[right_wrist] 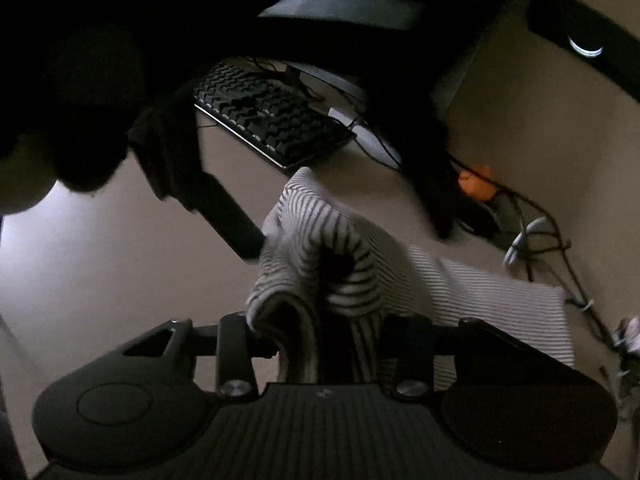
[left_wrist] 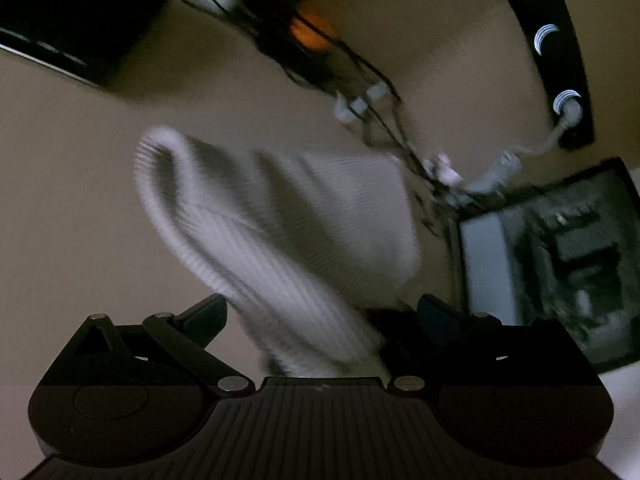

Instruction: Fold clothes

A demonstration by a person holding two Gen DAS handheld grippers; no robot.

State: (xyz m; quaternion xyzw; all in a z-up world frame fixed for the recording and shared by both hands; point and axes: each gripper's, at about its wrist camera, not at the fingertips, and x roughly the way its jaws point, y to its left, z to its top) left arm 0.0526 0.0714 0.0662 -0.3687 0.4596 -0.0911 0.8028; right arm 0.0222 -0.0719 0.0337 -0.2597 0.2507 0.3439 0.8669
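A pale, finely striped knit garment (left_wrist: 280, 216) lies on the beige tabletop (left_wrist: 60, 200), blurred in the left wrist view. One end of it runs back between the fingers of my left gripper (left_wrist: 322, 312). Those fingers stand wide apart and do not press the cloth, so this gripper is open. In the right wrist view a bunched fold of the same striped garment (right_wrist: 320, 248) fills the gap of my right gripper (right_wrist: 322, 340). That gripper is shut on the fold, lifted off the table. The rest of the garment spreads flat to the right.
A black keyboard (right_wrist: 272, 120) sits beyond the garment. A tangle of cables (right_wrist: 540, 240) and an orange object (right_wrist: 474, 182) lie to the right. A dark shape (right_wrist: 80, 80) fills the upper left. A black box (left_wrist: 72, 28) and a dark panel (left_wrist: 560, 260) flank the table.
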